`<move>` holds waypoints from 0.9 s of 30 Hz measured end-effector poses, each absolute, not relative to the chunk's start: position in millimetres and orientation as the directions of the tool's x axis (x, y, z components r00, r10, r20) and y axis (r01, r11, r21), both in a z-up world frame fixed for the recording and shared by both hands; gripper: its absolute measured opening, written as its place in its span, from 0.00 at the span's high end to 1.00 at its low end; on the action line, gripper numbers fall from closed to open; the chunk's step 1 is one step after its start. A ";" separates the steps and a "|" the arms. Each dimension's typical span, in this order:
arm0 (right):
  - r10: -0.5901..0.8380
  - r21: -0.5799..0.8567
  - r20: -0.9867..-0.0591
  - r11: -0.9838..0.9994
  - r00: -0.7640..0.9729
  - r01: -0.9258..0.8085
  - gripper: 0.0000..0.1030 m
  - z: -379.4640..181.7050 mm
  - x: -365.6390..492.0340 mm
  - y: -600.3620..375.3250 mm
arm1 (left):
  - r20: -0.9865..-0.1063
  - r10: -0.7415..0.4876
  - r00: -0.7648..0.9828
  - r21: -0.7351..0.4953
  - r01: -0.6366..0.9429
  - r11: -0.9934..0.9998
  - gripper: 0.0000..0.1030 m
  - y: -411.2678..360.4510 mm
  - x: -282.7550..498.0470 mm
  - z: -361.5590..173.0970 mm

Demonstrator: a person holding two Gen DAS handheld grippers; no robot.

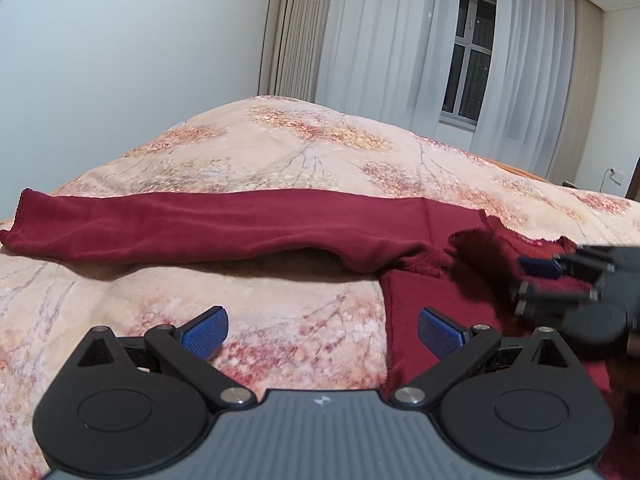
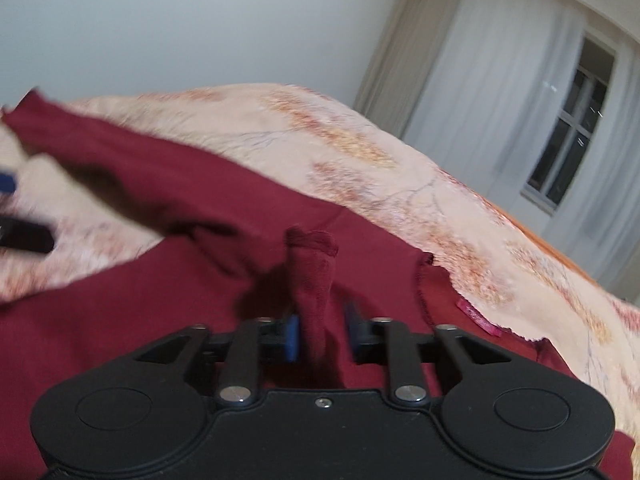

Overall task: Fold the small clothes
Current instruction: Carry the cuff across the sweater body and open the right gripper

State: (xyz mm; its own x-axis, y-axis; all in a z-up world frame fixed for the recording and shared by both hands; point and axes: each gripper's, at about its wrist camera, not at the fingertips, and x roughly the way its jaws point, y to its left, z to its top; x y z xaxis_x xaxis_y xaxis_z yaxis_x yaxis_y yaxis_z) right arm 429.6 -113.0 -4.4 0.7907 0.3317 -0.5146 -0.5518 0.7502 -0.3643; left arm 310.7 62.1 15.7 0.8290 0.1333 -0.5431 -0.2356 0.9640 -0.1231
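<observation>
A dark red long-sleeved top lies on the floral bedspread, one sleeve stretched out to the left. My left gripper is open and empty, low over the bedspread at the top's left side edge. My right gripper has a bunched fold of the red fabric standing between its blue pads; the jaws are narrow, with a small gap showing on the right side. The right gripper also shows in the left wrist view, over the top's neckline. A pink label sits at the collar.
The bed fills the lower view, with a white wall behind. Beige and sheer white curtains cover a window at the back right. A wall socket is at the far right.
</observation>
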 end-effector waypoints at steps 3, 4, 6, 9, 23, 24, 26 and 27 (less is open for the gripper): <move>0.366 -0.352 -0.522 0.731 0.771 -0.585 0.27 -4.6 420.4 -117.6 | -0.530 0.120 0.840 -0.146 -0.229 0.962 0.00 58.1 317.7 19.9; 0.378 -0.340 -0.521 0.731 0.765 -0.592 0.23 -1.6 417.0 -123.6 | -0.523 0.114 0.844 -0.156 -0.227 0.961 0.00 56.2 321.1 21.3; 0.396 -0.322 -0.504 0.738 0.767 -0.593 0.10 4.8 408.7 -136.8 | -0.509 0.105 0.855 -0.175 -0.222 0.959 0.00 50.7 329.9 23.8; 0.384 -0.305 -0.469 0.774 0.795 -0.554 0.01 14.1 402.3 -165.5 | -0.487 0.083 0.869 -0.184 -0.195 0.963 0.00 36.5 350.7 23.7; -0.287 -0.338 -0.354 0.927 0.890 0.164 0.01 -5.1 466.5 -347.2 | -0.610 0.130 0.782 -0.079 -0.223 0.972 0.00 -8.9 409.8 -21.6; -0.309 -0.325 -0.367 0.926 0.877 0.191 0.01 -9.3 469.3 -356.5 | -0.611 0.130 0.781 -0.079 -0.223 0.972 0.00 -8.3 409.6 -22.0; -0.322 -0.280 -0.401 0.934 0.858 0.220 0.01 -17.9 471.6 -372.7 | -0.611 0.135 0.780 -0.070 -0.223 0.972 0.00 -9.3 409.8 -23.1; -0.316 -0.252 -0.414 0.941 0.854 0.226 0.01 -20.7 471.5 -378.7 | -0.611 0.139 0.779 -0.064 -0.224 0.973 0.00 -10.2 409.5 -23.8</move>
